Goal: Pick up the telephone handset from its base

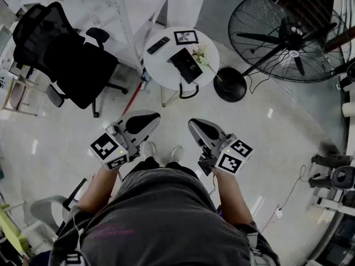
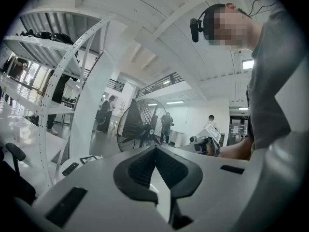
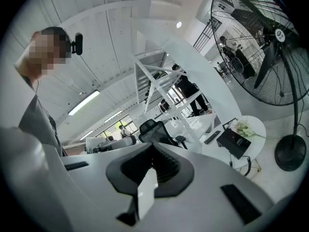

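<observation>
Left gripper and right gripper are both closed and empty at the person's waist, well apart from the telephone handset, apparently undisturbed on its base on the round table, so the approach and pick are still to do.

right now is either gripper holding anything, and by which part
Nothing is held. The left gripper and right gripper both have their jaws together and empty, well apart from the telephone on the round table.
</observation>
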`<act>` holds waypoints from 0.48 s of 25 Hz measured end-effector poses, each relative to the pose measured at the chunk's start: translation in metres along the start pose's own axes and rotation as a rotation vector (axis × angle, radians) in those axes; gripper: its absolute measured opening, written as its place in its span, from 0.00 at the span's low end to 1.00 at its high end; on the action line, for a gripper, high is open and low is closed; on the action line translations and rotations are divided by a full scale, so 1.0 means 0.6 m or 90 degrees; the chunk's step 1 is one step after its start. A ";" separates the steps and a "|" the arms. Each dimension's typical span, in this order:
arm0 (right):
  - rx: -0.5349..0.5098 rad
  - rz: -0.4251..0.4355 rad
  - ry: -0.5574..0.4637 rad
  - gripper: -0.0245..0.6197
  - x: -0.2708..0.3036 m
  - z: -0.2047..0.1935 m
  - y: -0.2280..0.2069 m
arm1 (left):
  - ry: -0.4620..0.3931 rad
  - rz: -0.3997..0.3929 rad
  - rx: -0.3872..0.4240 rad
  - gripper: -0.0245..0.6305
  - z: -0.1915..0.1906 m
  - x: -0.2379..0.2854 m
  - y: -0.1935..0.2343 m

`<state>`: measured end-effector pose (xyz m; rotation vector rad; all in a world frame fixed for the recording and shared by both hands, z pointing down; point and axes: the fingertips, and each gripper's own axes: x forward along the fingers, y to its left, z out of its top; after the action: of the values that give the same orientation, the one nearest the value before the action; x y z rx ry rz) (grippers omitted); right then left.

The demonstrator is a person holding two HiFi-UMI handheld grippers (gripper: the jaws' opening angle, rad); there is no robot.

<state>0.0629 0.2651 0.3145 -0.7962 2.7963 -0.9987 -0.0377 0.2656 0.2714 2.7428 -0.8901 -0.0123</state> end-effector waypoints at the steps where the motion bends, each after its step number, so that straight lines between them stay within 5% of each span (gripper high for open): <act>1: 0.000 0.000 -0.001 0.07 0.000 0.001 0.000 | 0.000 0.000 0.000 0.06 0.000 0.001 0.000; 12: 0.007 -0.014 -0.013 0.07 -0.013 0.017 -0.026 | 0.004 0.008 -0.006 0.06 -0.010 0.022 -0.005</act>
<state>0.0790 0.2529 0.3148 -0.8330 2.7682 -1.0033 -0.0248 0.2618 0.2776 2.7272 -0.9037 -0.0054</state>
